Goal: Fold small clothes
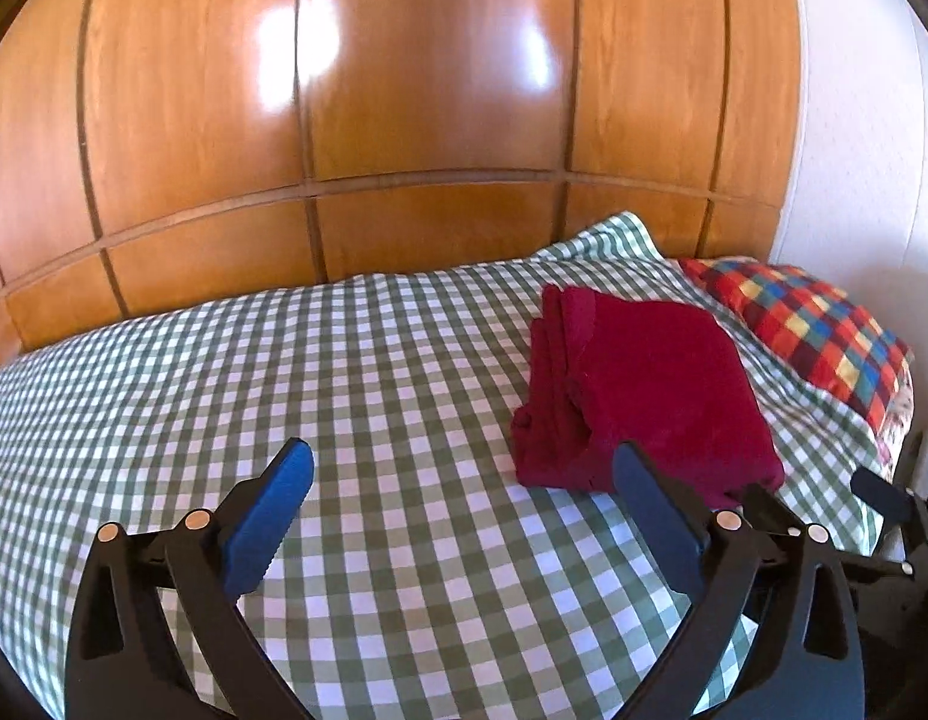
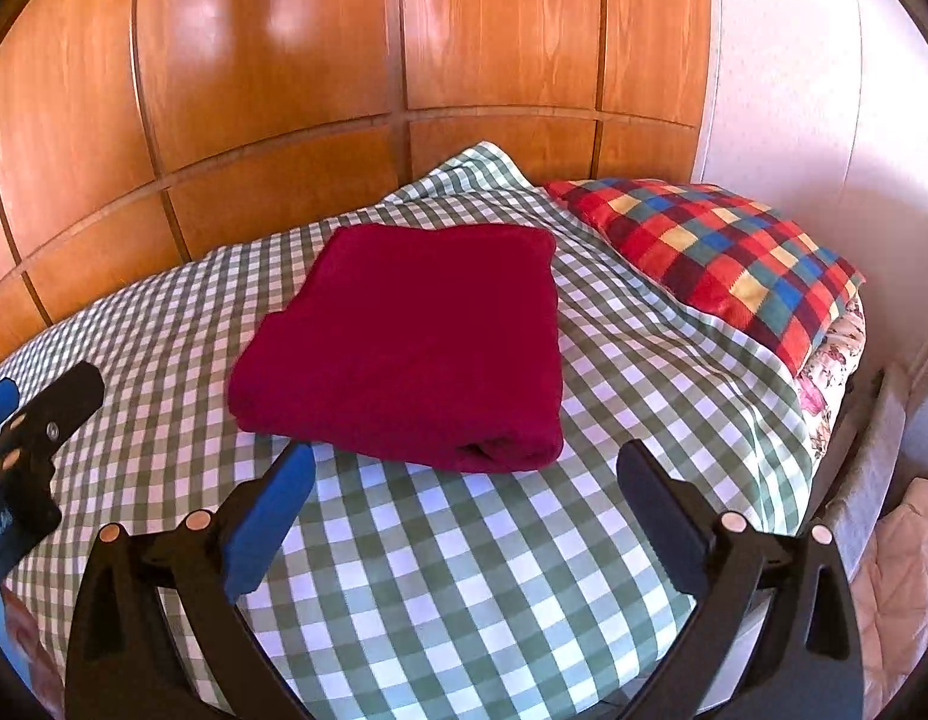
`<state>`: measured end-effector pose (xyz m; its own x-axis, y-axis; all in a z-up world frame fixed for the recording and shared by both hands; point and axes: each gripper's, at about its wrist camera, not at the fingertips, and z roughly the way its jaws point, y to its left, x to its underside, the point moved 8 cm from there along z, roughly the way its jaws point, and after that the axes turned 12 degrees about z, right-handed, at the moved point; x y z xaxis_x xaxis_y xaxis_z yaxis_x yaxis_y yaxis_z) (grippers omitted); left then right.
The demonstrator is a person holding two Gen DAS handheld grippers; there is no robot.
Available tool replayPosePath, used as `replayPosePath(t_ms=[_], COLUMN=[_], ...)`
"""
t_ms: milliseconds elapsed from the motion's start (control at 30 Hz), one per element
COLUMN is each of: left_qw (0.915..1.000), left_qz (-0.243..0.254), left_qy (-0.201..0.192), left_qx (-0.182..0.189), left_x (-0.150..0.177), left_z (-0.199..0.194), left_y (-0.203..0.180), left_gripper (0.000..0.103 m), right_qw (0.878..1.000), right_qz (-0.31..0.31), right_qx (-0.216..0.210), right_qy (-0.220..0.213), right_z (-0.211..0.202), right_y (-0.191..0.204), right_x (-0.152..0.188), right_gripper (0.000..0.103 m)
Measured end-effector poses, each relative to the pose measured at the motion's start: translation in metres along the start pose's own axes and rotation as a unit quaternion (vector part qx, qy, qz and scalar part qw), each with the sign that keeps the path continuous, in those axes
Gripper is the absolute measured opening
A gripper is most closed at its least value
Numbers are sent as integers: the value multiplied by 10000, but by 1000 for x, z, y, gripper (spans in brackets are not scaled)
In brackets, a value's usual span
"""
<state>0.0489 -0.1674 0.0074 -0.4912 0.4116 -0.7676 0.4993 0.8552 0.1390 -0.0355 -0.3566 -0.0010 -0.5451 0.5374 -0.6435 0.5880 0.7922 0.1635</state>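
A soft crimson garment (image 2: pixel 404 342), folded into a thick rectangle, is laid on the green-checked bed (image 2: pixel 464 570). Left gripper (image 1: pixel 464 516) and right gripper (image 2: pixel 464 516) are held wide apart, with nothing between the fingers.

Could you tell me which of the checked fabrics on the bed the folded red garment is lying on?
The red garment lies on the green-and-white checked sheet, not the multicoloured checked pillow lying beside it near the white wall.

Garment (image 2: pixel 404 336): dark red, plain. Sheet (image 2: pixel 464 570): green-white gingham. Pillow (image 2: pixel 722 258): red, blue, yellow, teal checks. Wardrobe (image 2: pixel 272 60): glossy orange-brown wood. Tongs (image 2: pixel 464 516): black, 1 blue pad (image 2: pixel 272 528) each.
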Motion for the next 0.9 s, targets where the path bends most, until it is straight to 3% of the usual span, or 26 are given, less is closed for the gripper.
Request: replayPosePath(t_ms=[367, 700, 900], left_qw=[10000, 9997, 9993], left_qz=[0, -60, -75], left_qy=[-35, -238, -347], left_qx=[24, 50, 104], left_x=[-2, -8, -14], left_z=[-4, -11, -18], left_y=[-2, 2, 1], left_gripper=[99, 99, 99], right_qw=[9998, 9972, 9970], right_qz=[36, 238, 142], right_qx=[-94, -34, -63], right_qy=[-154, -712, -756], right_z=[-8, -29, -32], right_y=[-1, -10, -7], right_x=[-7, -30, -32], right_gripper=[100, 100, 100])
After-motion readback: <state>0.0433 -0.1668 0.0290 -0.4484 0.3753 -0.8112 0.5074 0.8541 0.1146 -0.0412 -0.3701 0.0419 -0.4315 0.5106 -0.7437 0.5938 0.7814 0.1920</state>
